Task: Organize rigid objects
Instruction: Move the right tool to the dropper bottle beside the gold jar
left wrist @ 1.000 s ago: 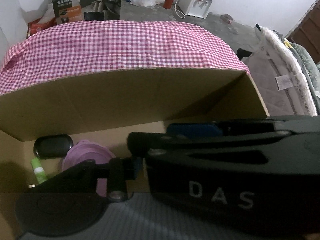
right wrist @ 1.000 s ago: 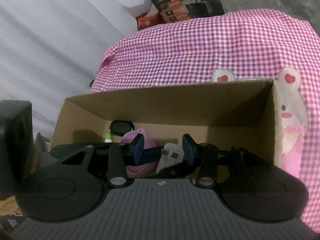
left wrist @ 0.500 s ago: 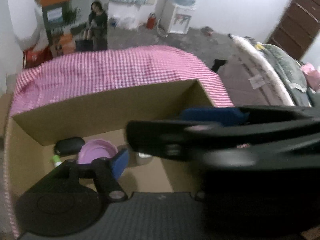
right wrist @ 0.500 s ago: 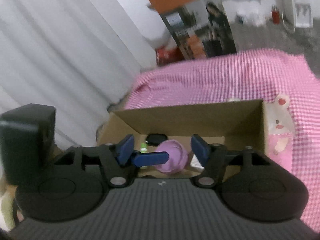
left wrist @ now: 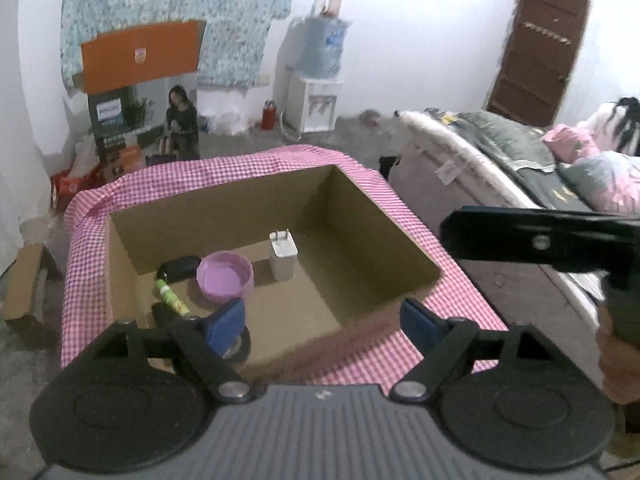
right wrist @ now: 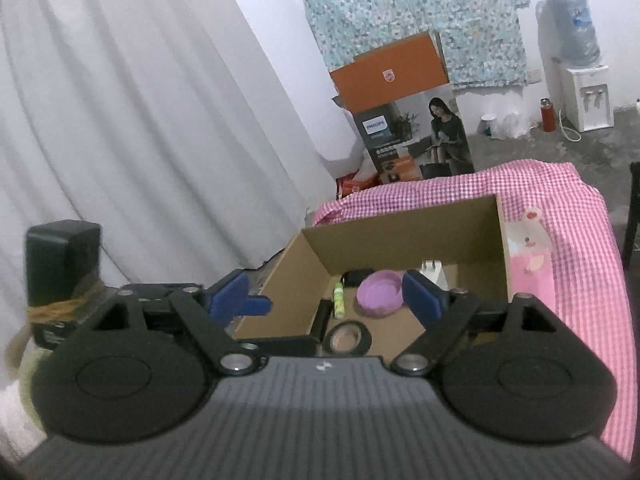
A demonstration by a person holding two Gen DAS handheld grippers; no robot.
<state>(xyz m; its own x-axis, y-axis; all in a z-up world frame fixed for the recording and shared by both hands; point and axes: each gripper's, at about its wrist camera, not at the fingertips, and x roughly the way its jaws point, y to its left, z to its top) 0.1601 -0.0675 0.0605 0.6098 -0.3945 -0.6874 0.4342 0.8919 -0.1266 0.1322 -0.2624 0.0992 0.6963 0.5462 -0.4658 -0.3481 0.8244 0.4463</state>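
An open cardboard box (left wrist: 384,216) (right wrist: 404,232) sits on a table with a pink checked cloth (left wrist: 240,162). Inside lie a white charger (left wrist: 282,254) (right wrist: 434,270), a purple bowl (left wrist: 225,276) (right wrist: 380,292), a black case (left wrist: 179,268), a green tube (left wrist: 171,297) (right wrist: 339,294) and a black tape roll (right wrist: 349,337). My left gripper (left wrist: 322,320) is open and empty, raised above the box's near edge. My right gripper (right wrist: 326,298) is open and empty, raised back from the box. Its arm shows at the right of the left wrist view (left wrist: 540,240).
A bed with bedding (left wrist: 520,160) stands right of the table. A printed carton (left wrist: 144,120) (right wrist: 412,136) and a water dispenser (left wrist: 316,92) (right wrist: 580,80) stand behind. A white curtain (right wrist: 140,120) hangs on the left. A black block (right wrist: 62,256) is at my right gripper's left.
Both grippers have pulled up and back out of the box. The right gripper let go of the white charger, which now stands in the box. Both sets of jaws have opened wide.
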